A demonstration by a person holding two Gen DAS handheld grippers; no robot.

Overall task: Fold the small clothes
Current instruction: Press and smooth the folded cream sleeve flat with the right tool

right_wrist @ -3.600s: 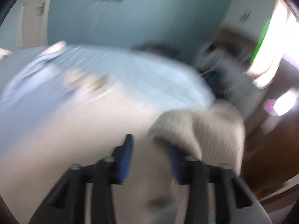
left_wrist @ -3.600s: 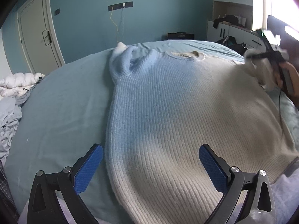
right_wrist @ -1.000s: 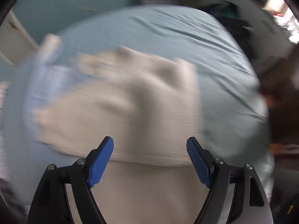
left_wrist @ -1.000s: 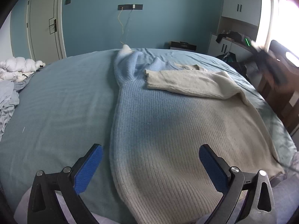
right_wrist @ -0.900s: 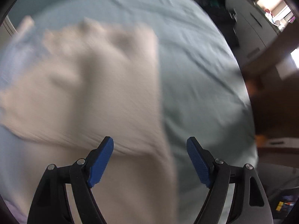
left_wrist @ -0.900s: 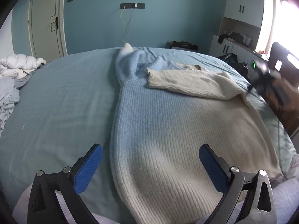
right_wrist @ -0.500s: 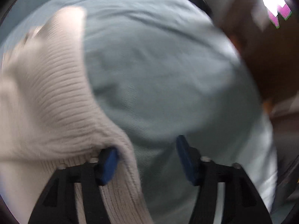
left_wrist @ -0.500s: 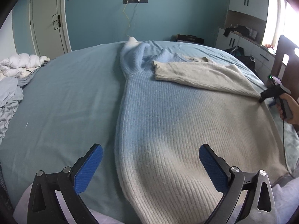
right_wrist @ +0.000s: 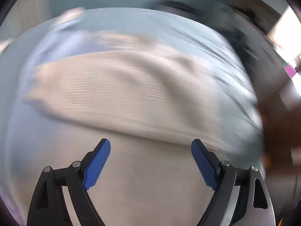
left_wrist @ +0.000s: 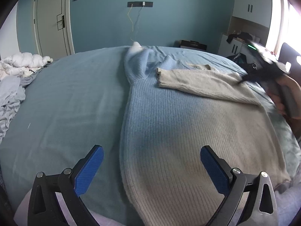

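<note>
A knitted sweater (left_wrist: 178, 128), blue fading to cream, lies flat on the bed (left_wrist: 75, 103). Its right sleeve (left_wrist: 203, 82) is folded across the chest; the left sleeve (left_wrist: 137, 64) lies bunched up beside the collar. My left gripper (left_wrist: 151, 163) is open and empty above the sweater's hem. My right gripper (right_wrist: 150, 158) is open and empty above the cream body of the sweater (right_wrist: 131, 98); its view is motion-blurred. It also shows in the left wrist view (left_wrist: 263, 71), blurred, at the sweater's right shoulder.
Crumpled white and grey bedding (left_wrist: 15, 79) lies at the bed's left edge. A door (left_wrist: 52, 22) and blue wall stand behind. Cabinets with dark items (left_wrist: 240, 39) and a bright window are at the right.
The right gripper, half-closed at the sweater's right edge half a second ago, has opened wide and pulled back above the sweater. The left gripper has stayed open over the hem.
</note>
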